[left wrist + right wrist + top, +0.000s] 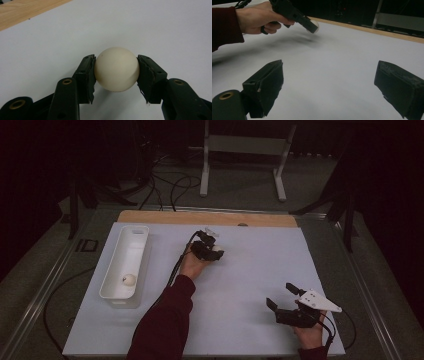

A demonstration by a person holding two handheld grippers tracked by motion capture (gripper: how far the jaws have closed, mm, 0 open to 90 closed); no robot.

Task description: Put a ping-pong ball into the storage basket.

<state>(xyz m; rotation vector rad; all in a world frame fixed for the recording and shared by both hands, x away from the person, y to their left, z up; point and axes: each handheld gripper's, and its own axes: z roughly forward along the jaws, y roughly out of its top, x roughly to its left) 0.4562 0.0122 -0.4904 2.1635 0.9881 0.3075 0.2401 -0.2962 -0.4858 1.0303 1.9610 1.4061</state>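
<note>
A cream-white ball (116,69) is clamped between the two black pads of my left gripper (116,60), just above the white table sheet. From above, the left gripper (214,251) sits near the table's middle, toward the far side, with the ball (218,253) at its tip. Seen from the right gripper view, the hand holds the left gripper (310,26) tilted down with the ball (315,25) off the surface. My right gripper (280,294) rests at the near right, open, with nothing between its jaws (330,66). A second white ball (129,280) lies in the bin.
A long white bin (134,236) stands along the left side of the white sheet (250,270). A wooden strip (165,217) runs along the table's far edge. Cables and a white stand (244,145) are on the floor beyond.
</note>
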